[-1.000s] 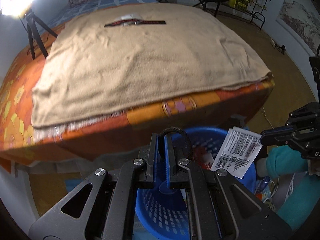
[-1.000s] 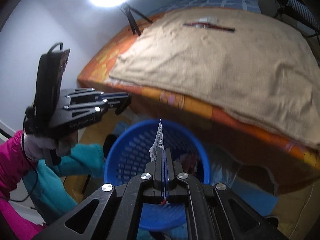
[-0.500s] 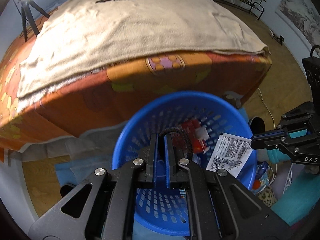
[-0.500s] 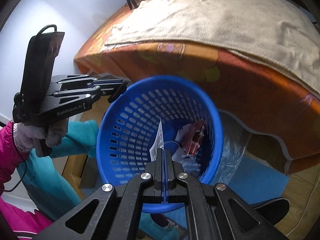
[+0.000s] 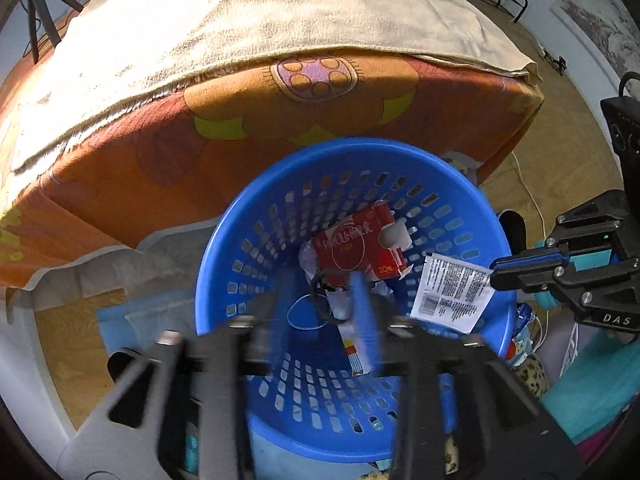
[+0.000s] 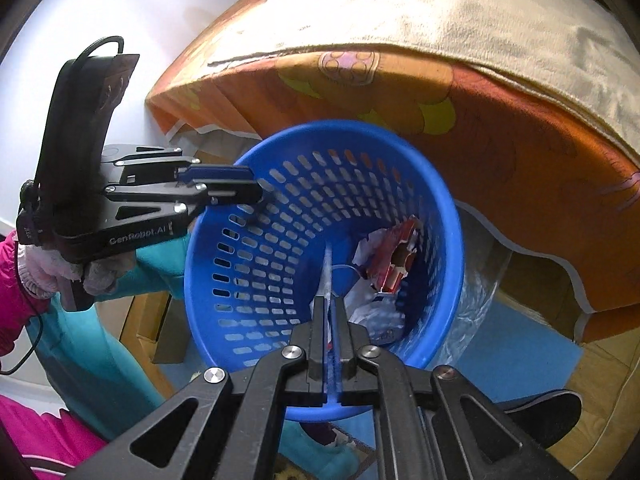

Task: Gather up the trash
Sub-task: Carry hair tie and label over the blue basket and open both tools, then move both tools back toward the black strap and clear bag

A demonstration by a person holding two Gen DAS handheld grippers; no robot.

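Observation:
A blue perforated basket (image 5: pixel 224 264) stands on the floor against the bed; it also shows in the right wrist view (image 6: pixel 208 248). Inside lie a red carton (image 5: pixel 352 248) and crumpled white paper (image 6: pixel 372 316). My left gripper (image 5: pixel 320 300) is over the basket, its jaws blurred and spread apart; a black loop (image 5: pixel 320 292) hangs between them, free of the fingers. My right gripper (image 6: pixel 329 312) is shut on a white printed label (image 5: pixel 452 292), seen edge-on in its own view (image 6: pixel 327 276), over the basket's right side.
The bed with an orange flowered sheet (image 5: pixel 240 128) and a tan blanket (image 5: pixel 280 16) rises just behind the basket. A blue mat (image 6: pixel 512 352) lies on the wood floor. A tripod (image 5: pixel 40 28) stands at the far left. Teal sleeves flank the basket.
Both grippers dropped lower over the basket. The left jaws, shut on the black loop before, have sprung apart and the loop is loose. The right gripper still pinches the label.

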